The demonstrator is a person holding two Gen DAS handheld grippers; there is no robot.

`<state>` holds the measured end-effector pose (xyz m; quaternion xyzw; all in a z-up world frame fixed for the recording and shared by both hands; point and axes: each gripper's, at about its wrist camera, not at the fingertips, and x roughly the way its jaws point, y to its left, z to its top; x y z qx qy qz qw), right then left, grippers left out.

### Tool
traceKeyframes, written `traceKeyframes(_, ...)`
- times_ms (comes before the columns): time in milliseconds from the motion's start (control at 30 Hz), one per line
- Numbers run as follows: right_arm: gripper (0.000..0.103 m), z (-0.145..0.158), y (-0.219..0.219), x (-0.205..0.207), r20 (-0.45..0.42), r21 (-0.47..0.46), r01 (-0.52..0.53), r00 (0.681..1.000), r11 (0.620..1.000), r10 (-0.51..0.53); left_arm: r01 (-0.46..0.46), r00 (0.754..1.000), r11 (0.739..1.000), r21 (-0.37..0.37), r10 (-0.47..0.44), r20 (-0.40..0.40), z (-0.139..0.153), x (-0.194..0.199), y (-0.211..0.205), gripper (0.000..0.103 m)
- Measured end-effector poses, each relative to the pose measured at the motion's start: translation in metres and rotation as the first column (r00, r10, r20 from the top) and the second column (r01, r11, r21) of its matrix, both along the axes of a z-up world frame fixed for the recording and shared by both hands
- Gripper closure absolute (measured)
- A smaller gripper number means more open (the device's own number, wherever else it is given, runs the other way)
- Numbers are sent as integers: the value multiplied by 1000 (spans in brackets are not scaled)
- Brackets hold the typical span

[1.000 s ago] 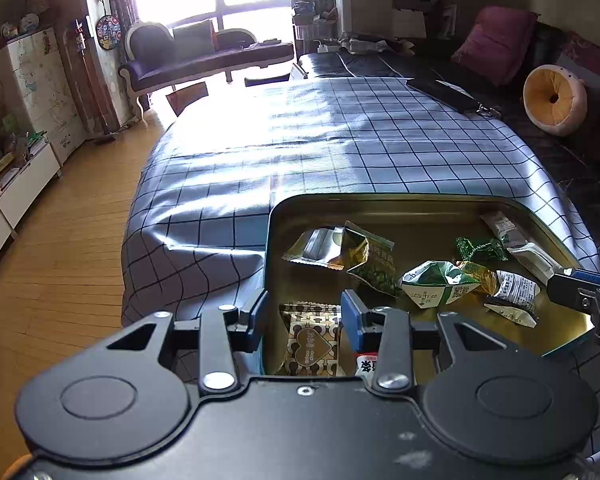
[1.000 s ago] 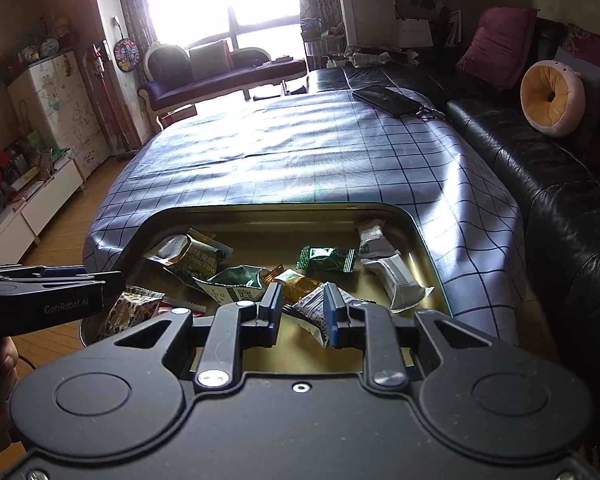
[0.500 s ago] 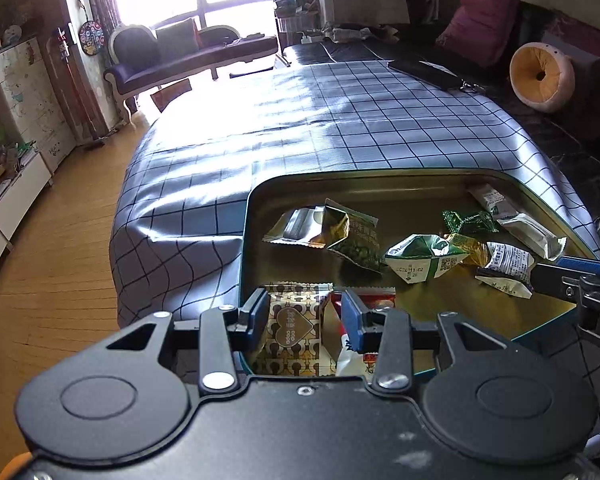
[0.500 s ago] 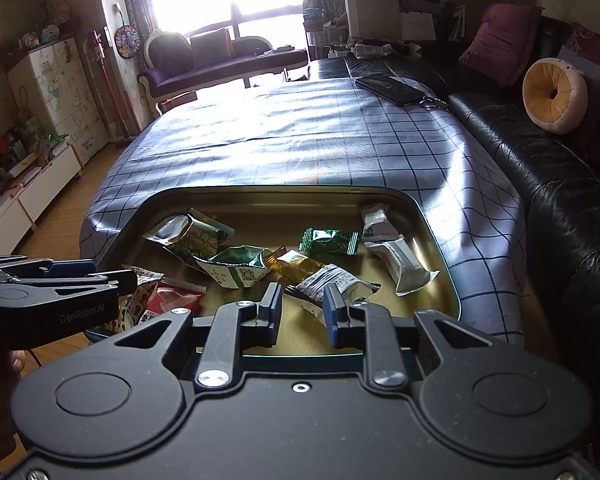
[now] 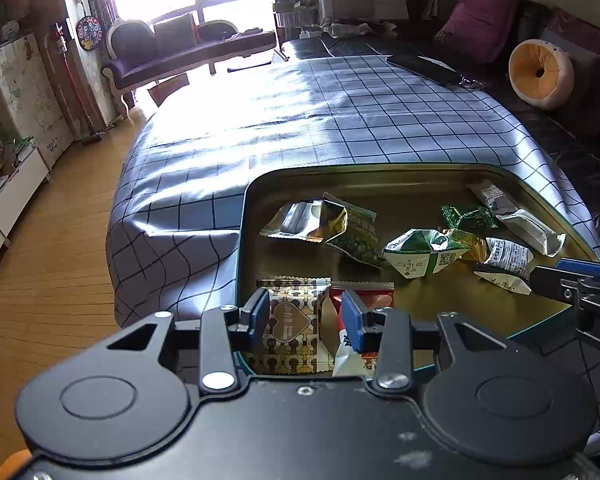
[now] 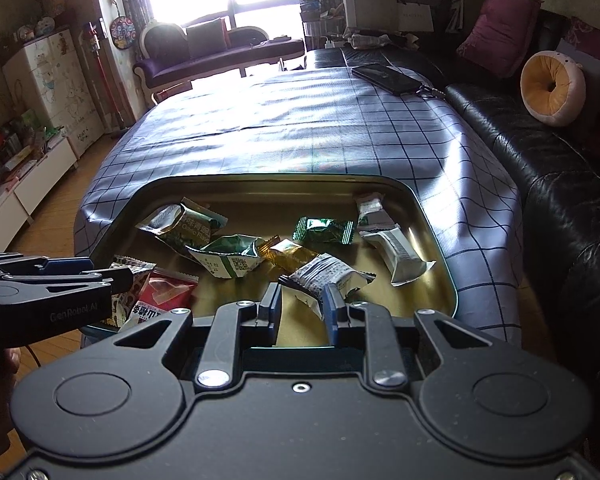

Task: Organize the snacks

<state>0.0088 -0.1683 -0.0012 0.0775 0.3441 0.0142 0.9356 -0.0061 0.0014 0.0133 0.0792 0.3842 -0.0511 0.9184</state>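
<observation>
1. A shallow gold metal tray with rounded corners is sitting on the bench.
2. A brown heart-patterned packet and a red packet are lying at its near left corner.
3. Crumpled green, gold and white wrappers are lying scattered mid-tray.

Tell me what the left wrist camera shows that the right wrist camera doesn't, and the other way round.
Only the left wrist view shows the whole brown heart-patterned packet, framed by the left hand-held gripper, and the tablecloth's left side hanging down to the wooden floor.

Only the right wrist view shows the black leather sofa stretching beside the table, and the white packet's torn corner between the right hand-held gripper fingers.

Both show the gold tray, the green and white folded packet, the red packet and the checked tablecloth.
</observation>
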Motion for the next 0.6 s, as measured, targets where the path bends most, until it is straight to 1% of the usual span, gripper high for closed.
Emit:
traceKeyframes(433, 71, -1, 1, 0, -7, -1, -3, 1000, 1000, 3, 0, 1000, 1000, -5, 0, 0, 1, 0, 1, 62)
traceKeyframes(600, 71, -2, 1, 0, -11, -2, -6, 1000, 1000, 6, 1, 1000, 1000, -3, -1, -12, -1, 1, 0, 62)
